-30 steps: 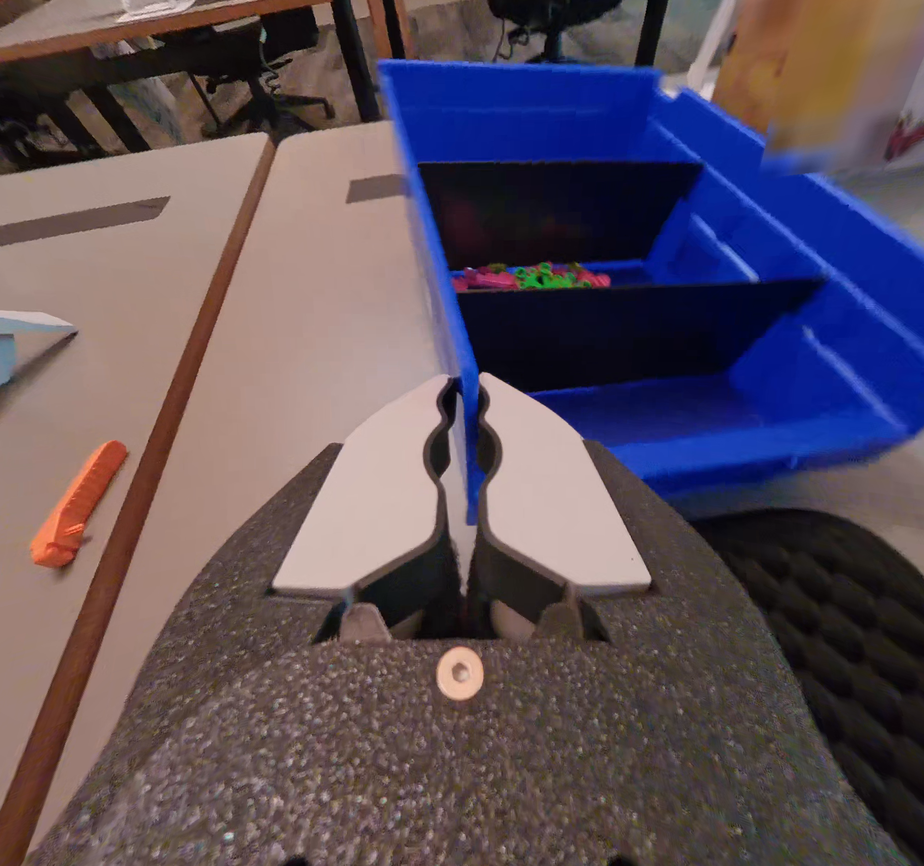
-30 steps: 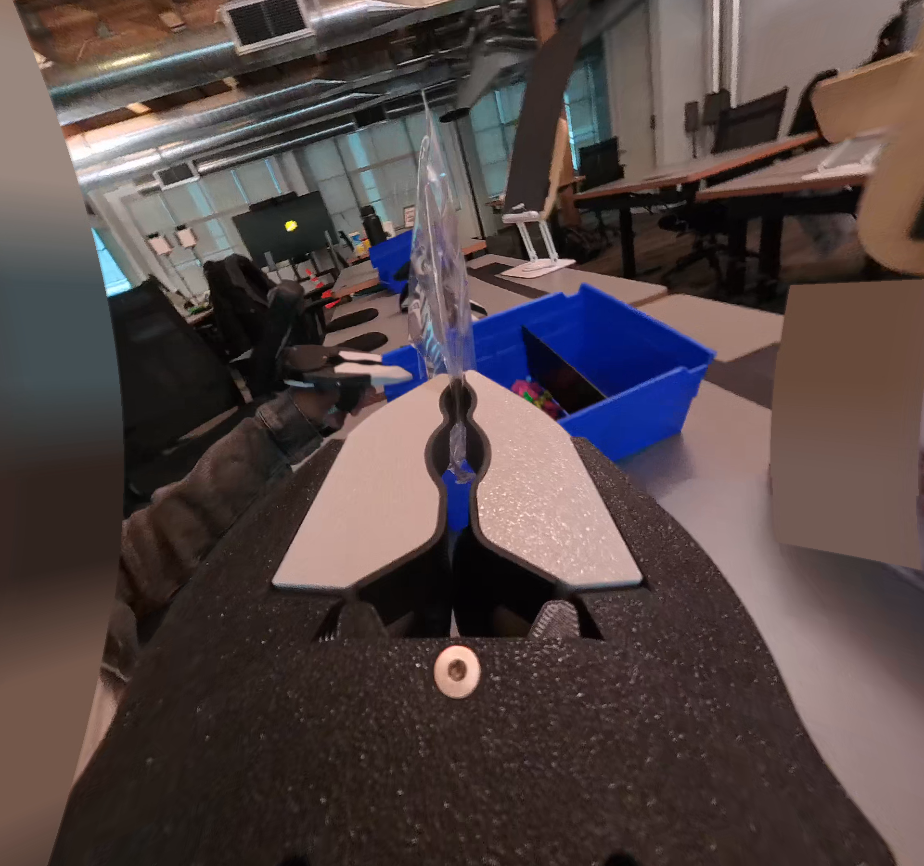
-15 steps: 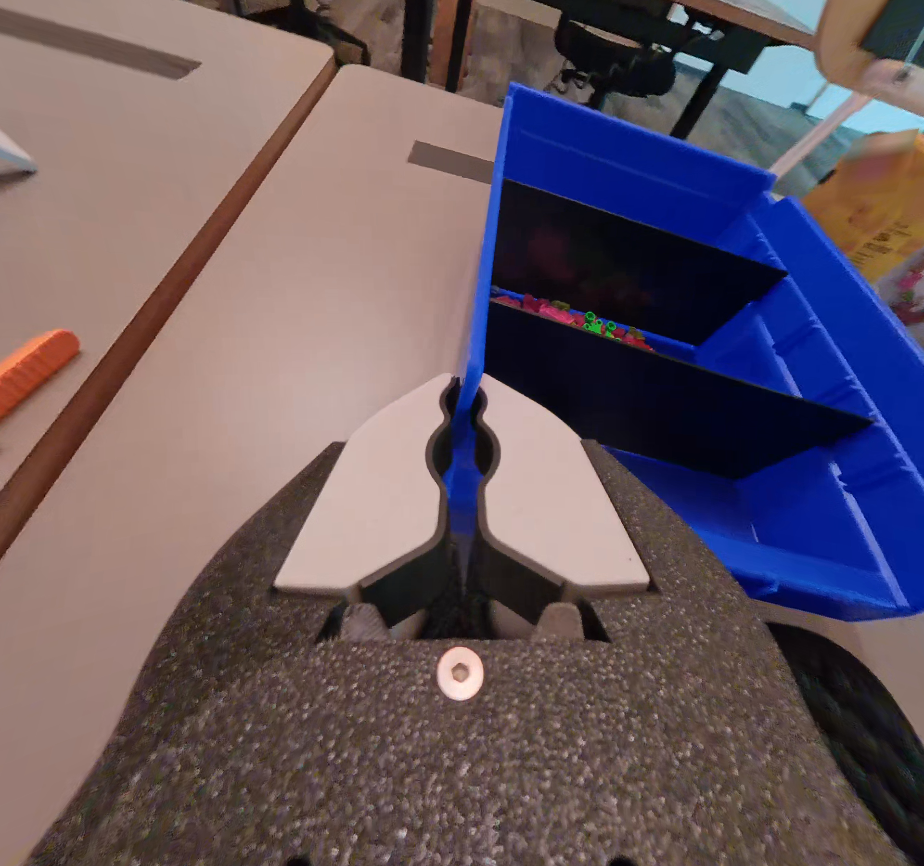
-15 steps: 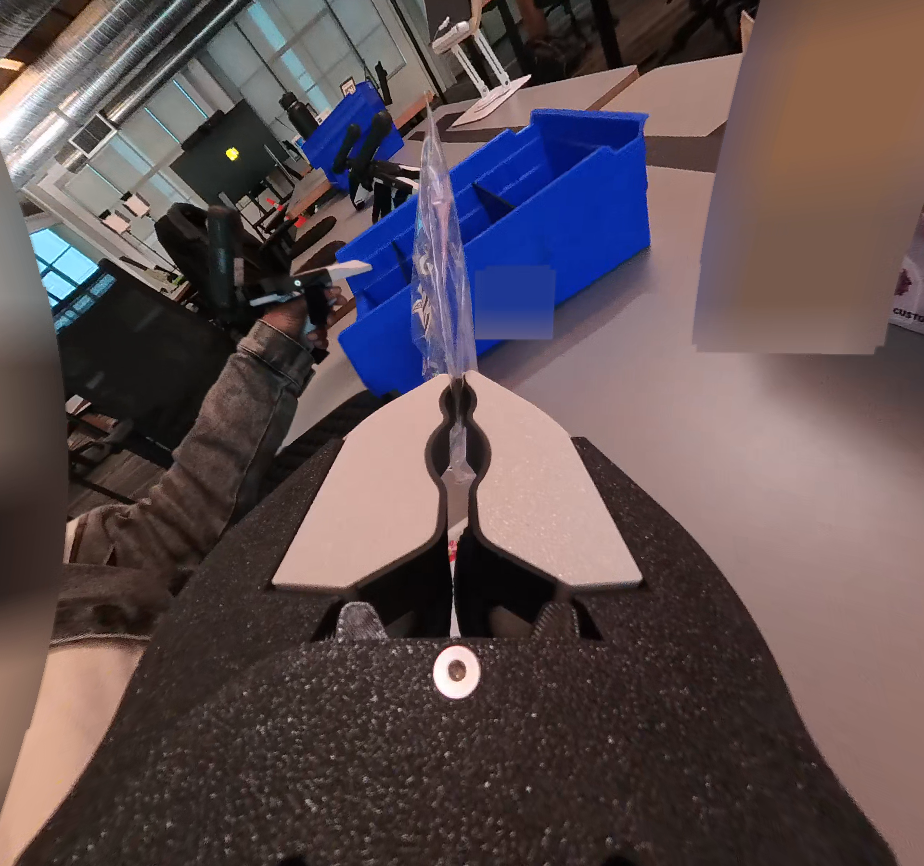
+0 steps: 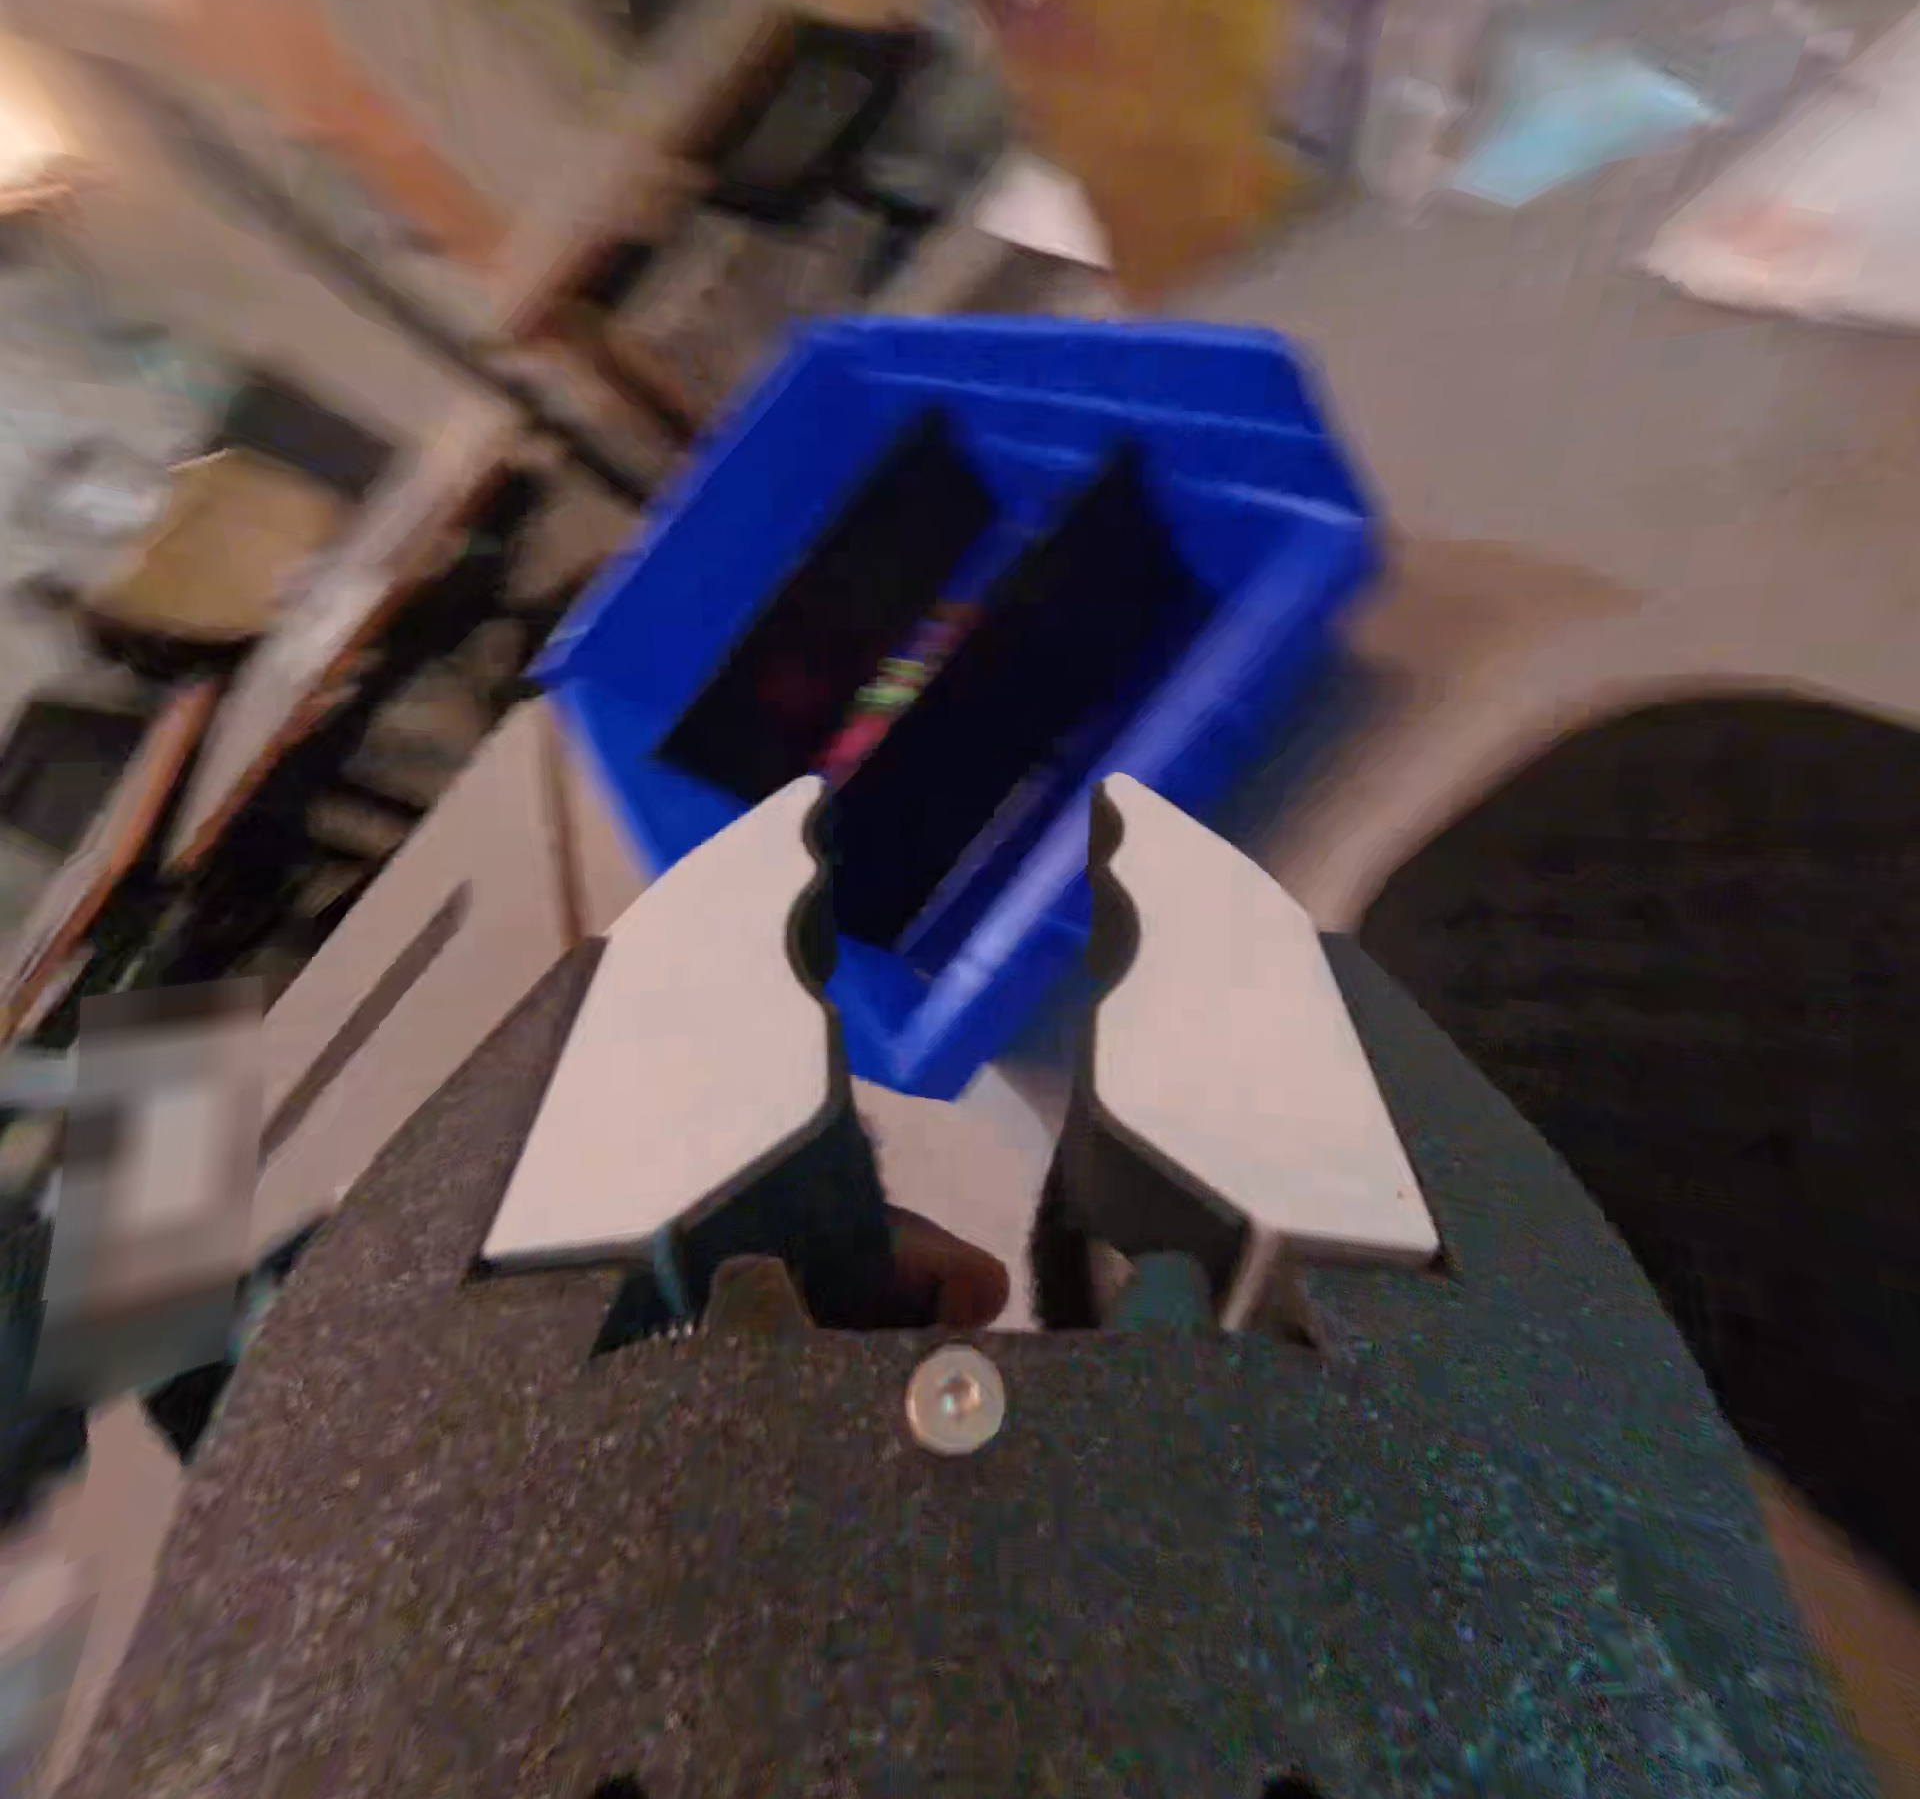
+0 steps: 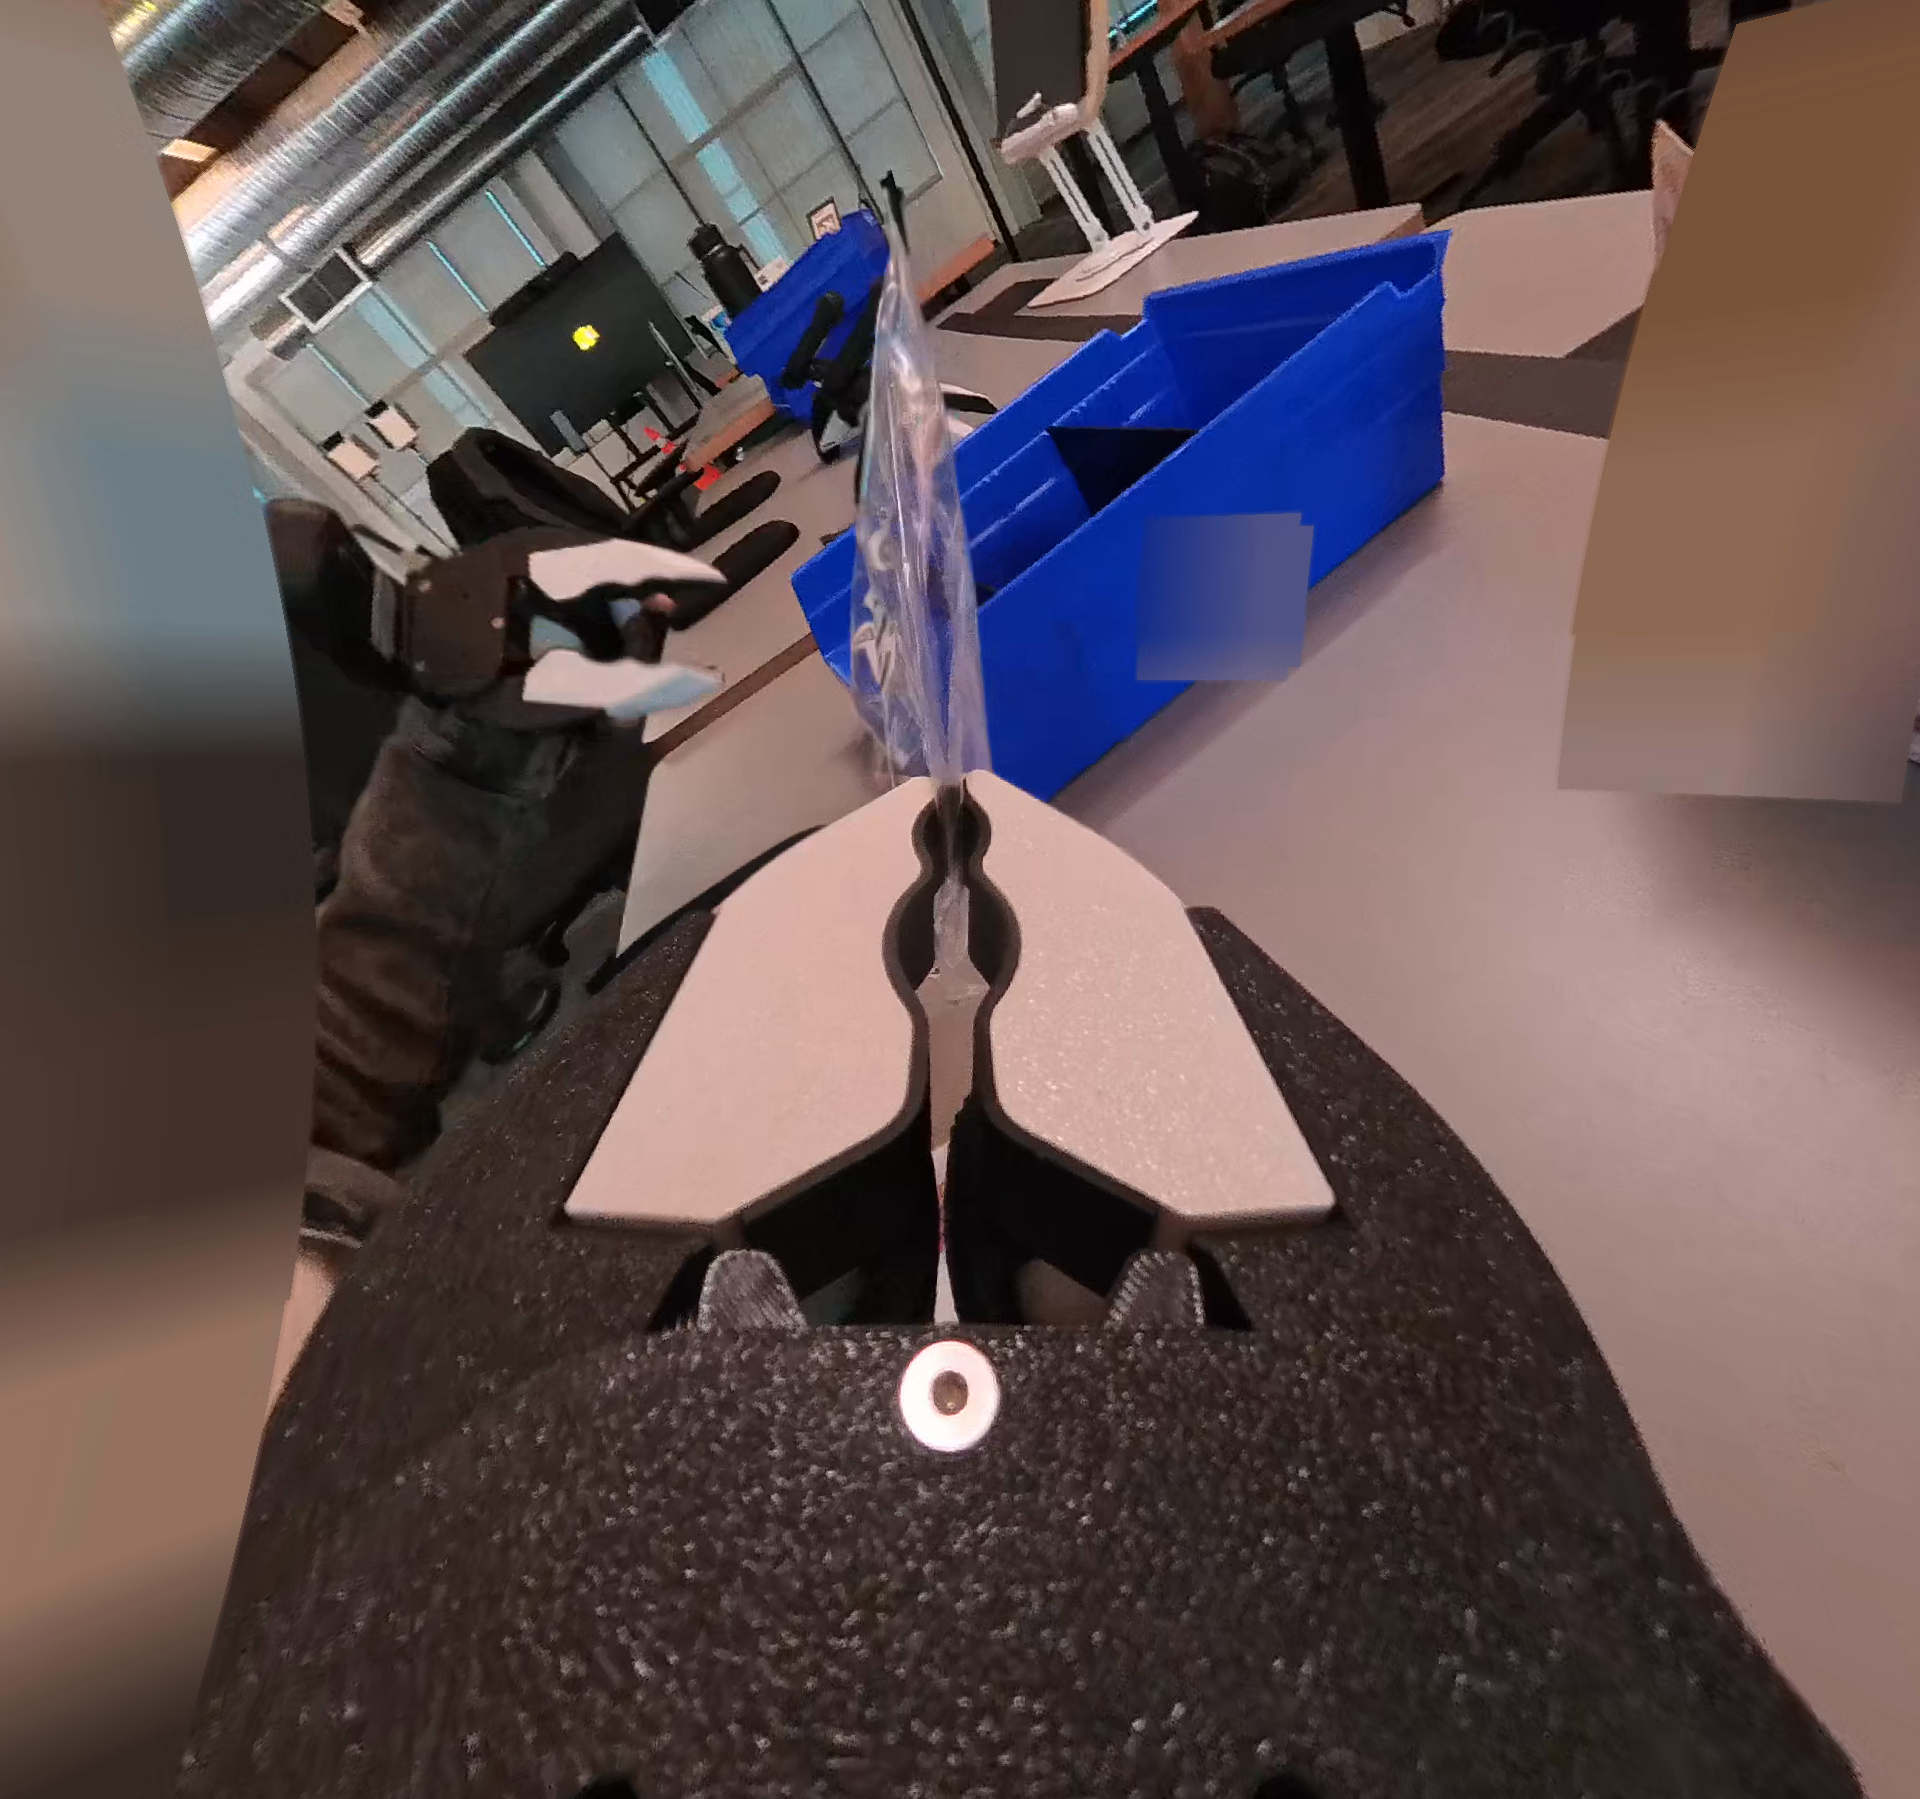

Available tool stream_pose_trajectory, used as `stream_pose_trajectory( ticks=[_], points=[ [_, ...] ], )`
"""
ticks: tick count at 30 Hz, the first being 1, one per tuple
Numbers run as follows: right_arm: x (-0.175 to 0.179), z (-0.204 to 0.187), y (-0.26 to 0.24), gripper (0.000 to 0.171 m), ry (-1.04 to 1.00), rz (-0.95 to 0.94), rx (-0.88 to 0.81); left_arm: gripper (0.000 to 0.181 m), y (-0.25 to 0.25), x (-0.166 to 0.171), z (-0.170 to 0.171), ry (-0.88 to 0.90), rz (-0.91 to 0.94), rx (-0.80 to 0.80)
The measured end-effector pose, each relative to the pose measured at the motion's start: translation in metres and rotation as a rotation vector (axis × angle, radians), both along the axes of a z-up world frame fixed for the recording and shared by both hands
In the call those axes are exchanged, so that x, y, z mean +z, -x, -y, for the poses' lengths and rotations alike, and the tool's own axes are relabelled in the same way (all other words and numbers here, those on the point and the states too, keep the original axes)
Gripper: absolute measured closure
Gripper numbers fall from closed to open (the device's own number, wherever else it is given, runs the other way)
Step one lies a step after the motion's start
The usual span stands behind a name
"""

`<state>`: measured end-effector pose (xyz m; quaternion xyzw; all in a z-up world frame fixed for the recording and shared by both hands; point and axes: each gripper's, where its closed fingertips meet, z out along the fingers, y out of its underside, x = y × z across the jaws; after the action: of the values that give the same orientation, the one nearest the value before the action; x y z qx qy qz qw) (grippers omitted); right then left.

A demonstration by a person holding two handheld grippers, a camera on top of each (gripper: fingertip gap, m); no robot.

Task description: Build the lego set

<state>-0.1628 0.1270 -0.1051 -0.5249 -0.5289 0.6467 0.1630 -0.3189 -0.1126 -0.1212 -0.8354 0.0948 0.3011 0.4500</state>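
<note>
A blue divided bin (image 6: 1226, 461) stands on the grey table. In the blurred left wrist view the bin (image 5: 1195, 461) lies just past my fingertips, with pink and green lego pieces (image 5: 904, 679) between its black dividers. My left gripper (image 5: 956, 804) is open and empty, clear of the bin's near corner; it also shows in the right wrist view (image 6: 665, 627), held in the air left of the bin. My right gripper (image 6: 951, 793) is shut on a clear plastic bag (image 6: 909, 544) that stands up from its tips.
A black mat (image 5: 1662, 970) lies on the table to the right of the bin. A second blue bin (image 6: 800, 326) and desks with office chairs stand farther back. A person's dark sleeve (image 6: 447, 918) is at the left table edge. My right fingertips sit around 30 cm from my left ones.
My left gripper has let go of the blue bin's wall, opened and pulled back with a fast swing. My right gripper keeps hold of the bag and has shifted slightly.
</note>
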Motion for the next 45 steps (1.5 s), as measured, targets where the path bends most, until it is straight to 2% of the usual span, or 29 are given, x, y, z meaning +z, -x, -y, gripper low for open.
stream_pose_trajectory(
  ticks=[2, 3, 5, 9, 12, 15, 20, 26, 31, 33, 35, 38, 40, 41, 44, 45],
  points=[
    [-0.003, 0.004, 0.000, 0.171, -0.006, 0.012, 0.024, 0.132, -0.010, -0.021, -0.004, 0.320, -0.019, -0.101],
    [-0.003, 0.007, 0.000, 0.171, -0.010, 0.014, 0.036, 0.133, -0.003, -0.025, -0.007, 0.420, -0.066, -0.126],
    [-0.004, 0.012, -0.001, 0.171, -0.008, 0.012, 0.046, 0.134, 0.012, -0.035, -0.017, 0.554, -0.118, -0.204],
    [-0.004, 0.014, -0.005, 0.171, 0.039, 0.016, 0.048, 0.126, 0.027, -0.077, -0.016, 0.886, -0.078, -0.309],
    [-0.010, 0.008, -0.007, 0.171, 0.034, 0.034, 0.030, 0.129, 0.037, -0.103, -0.019, 1.026, -0.148, -0.346],
    [-0.014, 0.004, -0.006, 0.171, 0.038, 0.057, 0.018, 0.153, 0.038, -0.116, -0.019, 1.099, -0.129, -0.352],
    [-0.027, -0.003, 0.006, 0.171, 0.086, 0.106, -0.092, 0.156, 0.036, -0.107, -0.022, 1.042, 0.018, -0.329],
    [-0.053, -0.004, 0.042, 0.171, 0.198, 0.215, -0.234, 0.155, 0.043, -0.059, -0.029, 0.952, 0.113, -0.347],
    [-0.077, 0.013, 0.079, 0.169, 0.177, 0.333, -0.179, 0.154, 0.049, -0.038, -0.035, 0.952, 0.139, -0.352],
    [-0.086, 0.023, 0.093, 0.149, 0.105, 0.385, -0.125, 0.154, 0.050, -0.036, -0.035, 0.954, 0.143, -0.354],
    [-0.079, 0.023, 0.103, 0.132, 0.020, 0.347, -0.099, 0.154, 0.051, -0.035, -0.035, 0.953, 0.147, -0.357],
    [-0.060, 0.009, 0.096, 0.114, -0.280, 0.228, -0.148, 0.154, 0.053, -0.035, -0.035, 0.953, 0.143, -0.358],
    [-0.057, 0.012, 0.084, 0.111, -0.561, 0.152, -0.130, 0.154, 0.053, -0.035, -0.034, 0.957, 0.138, -0.362],
    [-0.061, 0.021, 0.077, 0.114, -0.708, 0.113, -0.068, 0.154, 0.054, -0.035, -0.034, 0.959, 0.137, -0.364],
    [-0.103, 0.021, 0.069, 0.128, -1.210, 0.074, 0.113, 0.154, 0.055, -0.033, -0.035, 0.960, 0.144, -0.370],
    [-0.119, 0.017, 0.072, 0.131, -1.263, 0.131, 0.137, 0.154, 0.055, -0.032, -0.035, 0.959, 0.148, -0.372]
  ],
)
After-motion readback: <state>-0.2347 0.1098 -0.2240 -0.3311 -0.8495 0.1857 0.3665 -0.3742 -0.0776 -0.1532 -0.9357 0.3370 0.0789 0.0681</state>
